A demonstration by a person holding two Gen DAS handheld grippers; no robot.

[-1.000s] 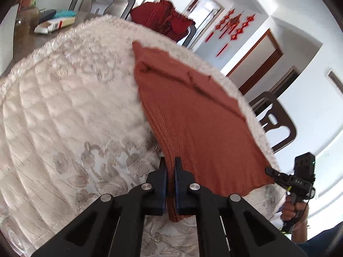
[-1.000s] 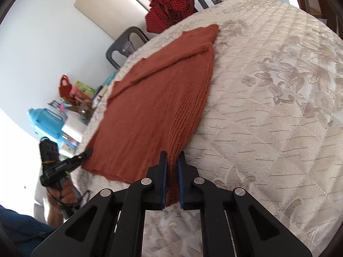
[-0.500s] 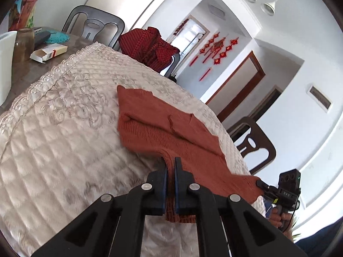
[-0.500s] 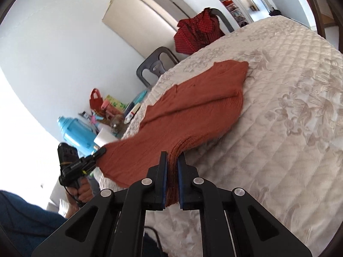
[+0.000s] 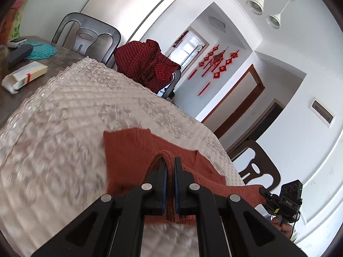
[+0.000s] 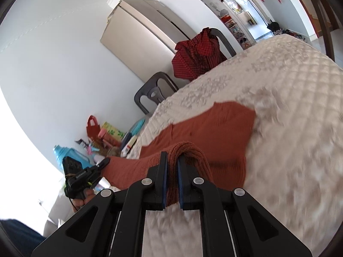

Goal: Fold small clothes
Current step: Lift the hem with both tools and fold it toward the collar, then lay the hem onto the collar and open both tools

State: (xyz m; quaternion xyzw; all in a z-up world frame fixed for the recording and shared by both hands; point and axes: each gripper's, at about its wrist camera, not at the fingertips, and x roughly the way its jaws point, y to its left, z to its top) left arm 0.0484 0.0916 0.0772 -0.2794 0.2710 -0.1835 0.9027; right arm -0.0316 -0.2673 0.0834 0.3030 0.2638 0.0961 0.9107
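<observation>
A rust-orange knit garment (image 5: 133,150) lies on the quilted cream tablecloth (image 5: 64,115); it also shows in the right wrist view (image 6: 214,128). My left gripper (image 5: 170,165) is shut on one near corner of its hem. My right gripper (image 6: 172,160) is shut on the other near corner. Both corners are lifted off the cloth and carried over the garment, so the near part hangs doubled. Each gripper shows in the other's view, the right gripper (image 5: 262,191) and the left gripper (image 6: 105,161), each pinching the stretched hem.
A red checked garment (image 5: 148,64) hangs over a grey chair (image 5: 85,34) beyond the table. A dark chair (image 5: 257,169) stands at the right edge. A small box (image 5: 23,75) and a teal mat (image 5: 40,51) lie on the bare table at left. A fridge (image 6: 150,27) stands behind.
Both grippers have risen and moved forward with the hem, lifting the near half of the garment off the cloth and over its far half. Less of the garment lies flat.
</observation>
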